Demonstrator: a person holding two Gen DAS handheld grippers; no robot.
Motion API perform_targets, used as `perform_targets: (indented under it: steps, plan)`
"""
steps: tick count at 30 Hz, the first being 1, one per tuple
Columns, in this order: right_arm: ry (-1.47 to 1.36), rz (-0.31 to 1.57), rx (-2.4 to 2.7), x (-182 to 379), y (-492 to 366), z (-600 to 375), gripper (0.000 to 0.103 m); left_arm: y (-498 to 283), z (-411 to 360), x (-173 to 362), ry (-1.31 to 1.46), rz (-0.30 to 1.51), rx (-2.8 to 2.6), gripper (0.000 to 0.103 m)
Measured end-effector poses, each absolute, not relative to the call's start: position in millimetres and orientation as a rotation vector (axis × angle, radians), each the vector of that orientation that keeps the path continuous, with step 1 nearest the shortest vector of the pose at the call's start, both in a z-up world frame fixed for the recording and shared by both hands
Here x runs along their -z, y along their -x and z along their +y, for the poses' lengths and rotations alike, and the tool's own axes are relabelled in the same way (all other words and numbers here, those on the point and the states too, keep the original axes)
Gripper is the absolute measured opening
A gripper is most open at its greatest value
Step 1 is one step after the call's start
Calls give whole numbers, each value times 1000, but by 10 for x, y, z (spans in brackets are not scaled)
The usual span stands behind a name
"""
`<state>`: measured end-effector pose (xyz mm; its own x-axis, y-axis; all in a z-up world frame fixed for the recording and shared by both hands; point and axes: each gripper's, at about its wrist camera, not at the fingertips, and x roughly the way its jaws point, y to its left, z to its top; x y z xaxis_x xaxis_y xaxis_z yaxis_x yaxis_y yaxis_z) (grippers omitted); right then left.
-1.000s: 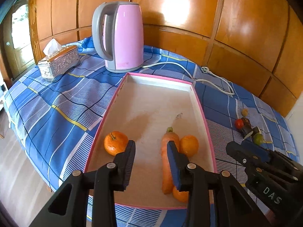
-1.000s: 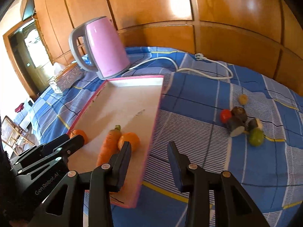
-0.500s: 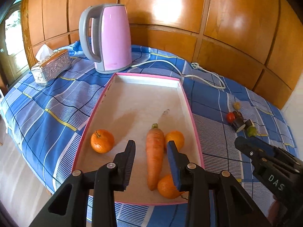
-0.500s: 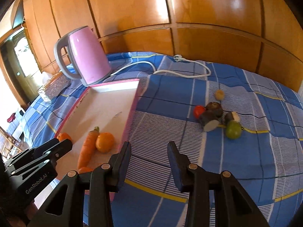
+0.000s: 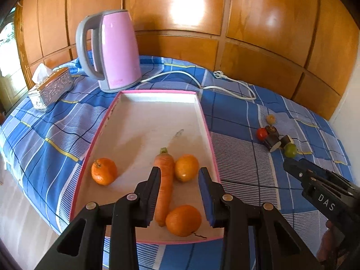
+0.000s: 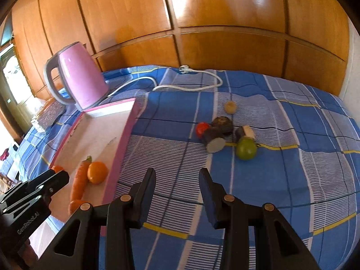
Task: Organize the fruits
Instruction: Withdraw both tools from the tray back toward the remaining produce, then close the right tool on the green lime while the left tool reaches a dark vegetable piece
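Left tool (image 5: 180, 193) hangs over the near end of the pink-rimmed tray (image 5: 208, 132), jaws partly apart with nothing gripped. Below it in the tray lie an orange (image 5: 183, 220) nearest, a carrot (image 5: 164, 180) pointing lengthwise with its green top away, a second orange (image 5: 186, 167) touching the carrot's right side, and a third orange (image 5: 104, 171) apart on the left. Right tool (image 6: 177, 193) is over bare blue checked cloth (image 6: 292, 180) just right of the tray, jaws partly apart, empty. Further out on the cloth sits a loose cluster: green fruit (image 6: 246, 148), two dark cut chunks (image 6: 213, 138), a dark round piece (image 6: 222, 123), a red tomato (image 6: 202, 128), and a small yellowish fruit (image 6: 230, 107) a little beyond. Behind the tray stands a pink kettle (image 5: 117, 51) with its white cord (image 5: 225, 87) trailing right, and a tissue box (image 5: 50, 87) at left, before a wooden panelled wall (image 5: 247, 22).
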<state>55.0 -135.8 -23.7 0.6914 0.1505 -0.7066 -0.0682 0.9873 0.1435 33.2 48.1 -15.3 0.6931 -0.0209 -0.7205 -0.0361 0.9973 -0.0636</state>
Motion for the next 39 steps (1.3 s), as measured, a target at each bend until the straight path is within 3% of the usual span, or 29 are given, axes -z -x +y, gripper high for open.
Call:
perform_targets:
  steps: [39]
  plan:
    - [-203, 831, 95, 449, -637, -2309, 40, -650, -360, 306, -26, 867, 157, 35]
